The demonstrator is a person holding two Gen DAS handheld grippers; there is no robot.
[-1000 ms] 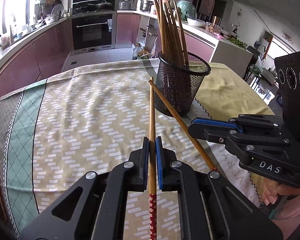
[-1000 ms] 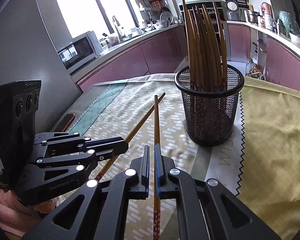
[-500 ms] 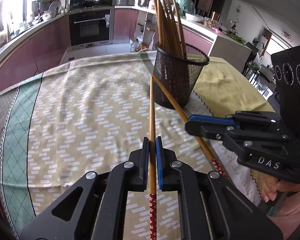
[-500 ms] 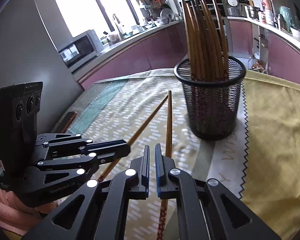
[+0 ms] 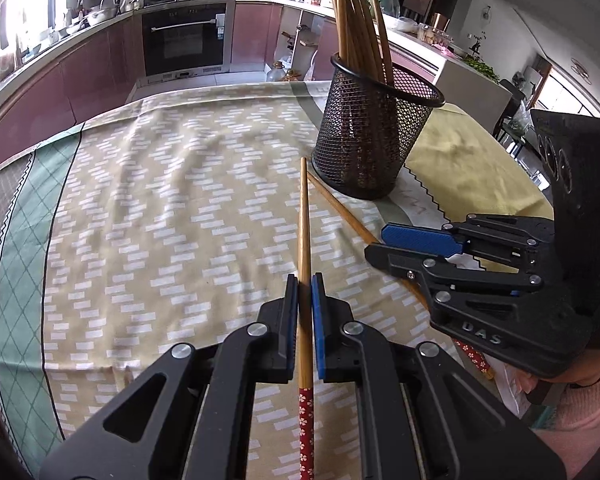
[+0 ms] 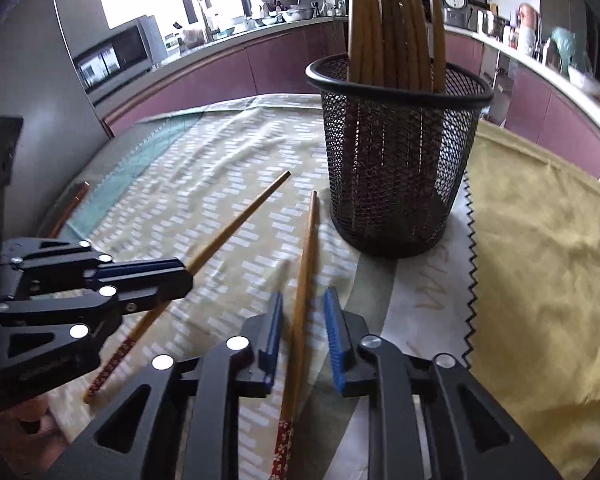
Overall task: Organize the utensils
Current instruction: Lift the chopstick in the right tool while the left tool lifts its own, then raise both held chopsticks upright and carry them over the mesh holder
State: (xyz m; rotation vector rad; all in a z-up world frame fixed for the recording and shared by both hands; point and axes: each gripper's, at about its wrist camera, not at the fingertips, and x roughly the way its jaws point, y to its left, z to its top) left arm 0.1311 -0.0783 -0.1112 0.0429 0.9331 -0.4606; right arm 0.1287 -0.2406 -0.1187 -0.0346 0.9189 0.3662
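Note:
My left gripper is shut on a bamboo chopstick with a red flowered end; its tip points toward the black mesh holder, which holds several chopsticks. In the right wrist view the left gripper shows at the left with that chopstick. My right gripper is open; a second chopstick lies on the tablecloth between its jaws, tip near the base of the holder. In the left wrist view the right gripper is over that chopstick.
The table carries a patterned beige and green cloth and a yellow cloth at the right. A brown stick lies near the table's left edge. Kitchen counters and an oven stand behind.
My right gripper has opened and let go of its chopstick, which now lies on the cloth. Both grippers have moved closer to the holder and lower.

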